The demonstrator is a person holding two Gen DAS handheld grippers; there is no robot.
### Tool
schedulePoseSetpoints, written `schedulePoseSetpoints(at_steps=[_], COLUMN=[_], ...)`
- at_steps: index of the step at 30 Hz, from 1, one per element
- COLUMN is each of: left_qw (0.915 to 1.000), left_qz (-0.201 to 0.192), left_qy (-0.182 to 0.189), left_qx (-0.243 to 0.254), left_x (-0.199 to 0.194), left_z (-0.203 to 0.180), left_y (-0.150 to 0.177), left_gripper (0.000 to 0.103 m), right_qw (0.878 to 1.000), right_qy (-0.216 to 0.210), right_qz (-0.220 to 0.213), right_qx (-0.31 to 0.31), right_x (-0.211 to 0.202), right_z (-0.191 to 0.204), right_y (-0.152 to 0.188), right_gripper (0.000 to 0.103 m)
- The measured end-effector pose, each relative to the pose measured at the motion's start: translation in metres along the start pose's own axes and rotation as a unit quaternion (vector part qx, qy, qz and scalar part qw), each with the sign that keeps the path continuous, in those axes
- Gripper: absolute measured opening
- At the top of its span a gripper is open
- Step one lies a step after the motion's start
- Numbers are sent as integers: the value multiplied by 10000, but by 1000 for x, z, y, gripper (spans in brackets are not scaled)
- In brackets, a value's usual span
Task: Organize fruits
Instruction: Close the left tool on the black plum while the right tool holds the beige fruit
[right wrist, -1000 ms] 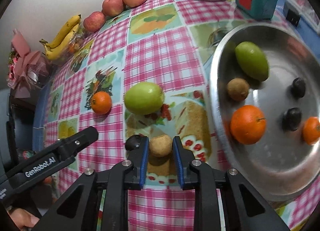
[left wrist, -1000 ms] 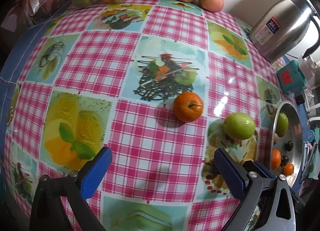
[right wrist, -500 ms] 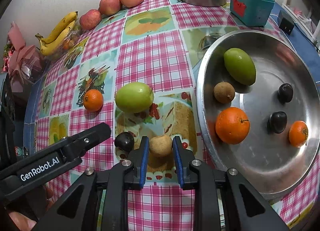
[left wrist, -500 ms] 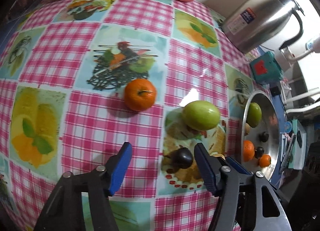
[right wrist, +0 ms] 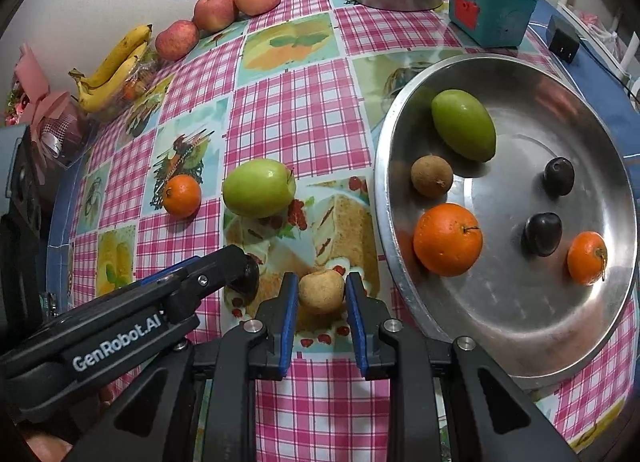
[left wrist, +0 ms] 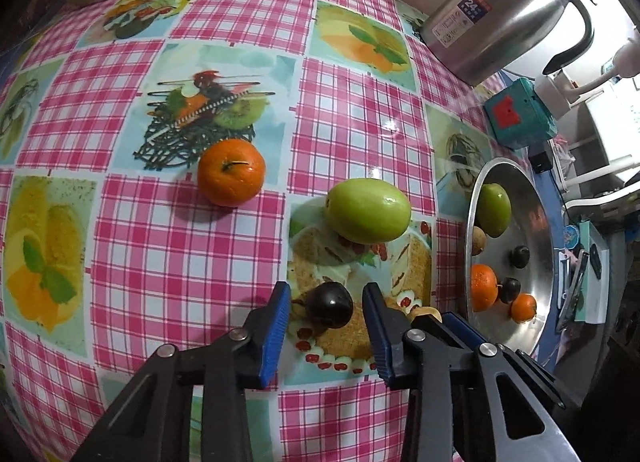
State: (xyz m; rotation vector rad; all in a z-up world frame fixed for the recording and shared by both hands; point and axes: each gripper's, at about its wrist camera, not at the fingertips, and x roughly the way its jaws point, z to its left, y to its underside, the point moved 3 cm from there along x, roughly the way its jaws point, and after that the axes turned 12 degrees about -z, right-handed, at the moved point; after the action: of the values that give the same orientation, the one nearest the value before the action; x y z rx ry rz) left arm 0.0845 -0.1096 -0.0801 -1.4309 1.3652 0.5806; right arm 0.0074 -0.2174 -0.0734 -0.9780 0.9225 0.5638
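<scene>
A dark plum [left wrist: 330, 304] lies on the checked tablecloth between the blue pads of my left gripper [left wrist: 326, 293]. Its jaws are closing, and a thin gap shows on each side of the plum. My right gripper [right wrist: 321, 282] is shut on a small tan fruit [right wrist: 322, 292], low over the cloth just left of the steel tray [right wrist: 540, 302]. In the right wrist view the left gripper's finger [right wrist: 208, 282] hides most of the plum [right wrist: 247, 280]. A green fruit [left wrist: 368, 209] and a mandarin [left wrist: 231, 171] lie loose farther out.
The tray holds a green fruit [right wrist: 464, 129], a brown fruit [right wrist: 432, 175], an orange [right wrist: 447, 240], two plums and a small mandarin [right wrist: 586, 258]. A steel kettle [left wrist: 504, 9] and a teal box [left wrist: 520, 117] stand behind it. Apples [right wrist: 214, 9] and bananas [right wrist: 116, 65] line the far edge.
My left gripper has come across to the dark plum and narrowed its jaws from wide open to close around it. The right gripper has stayed put with the tan fruit.
</scene>
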Motion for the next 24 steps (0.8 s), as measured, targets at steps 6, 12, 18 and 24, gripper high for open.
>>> schedulePoseSetpoints(at_steps=[6, 12, 18, 24], left_qw=[10000, 9999, 9999, 9999], left_qz=[31, 49, 50, 41], left_qy=[-50, -104, -140, -136], left_qx=[6, 9, 10, 59], left_x=[2, 4, 5, 6], left_z=[-1, 0, 0, -3], left_y=[3, 5, 4, 5], left_gripper=[40, 36, 34, 28], right_qw=[10000, 10000, 10000, 9999], right_qy=[-1, 50, 26, -14], right_qz=[-39, -69, -84, -106], right_qx=[-7, -43, -20, -15], right_x=[-7, -13, -15, -18], right_z=[-3, -6, -8, -9], right_y=[1, 2, 1, 1], right_gripper=[25, 25, 25, 25])
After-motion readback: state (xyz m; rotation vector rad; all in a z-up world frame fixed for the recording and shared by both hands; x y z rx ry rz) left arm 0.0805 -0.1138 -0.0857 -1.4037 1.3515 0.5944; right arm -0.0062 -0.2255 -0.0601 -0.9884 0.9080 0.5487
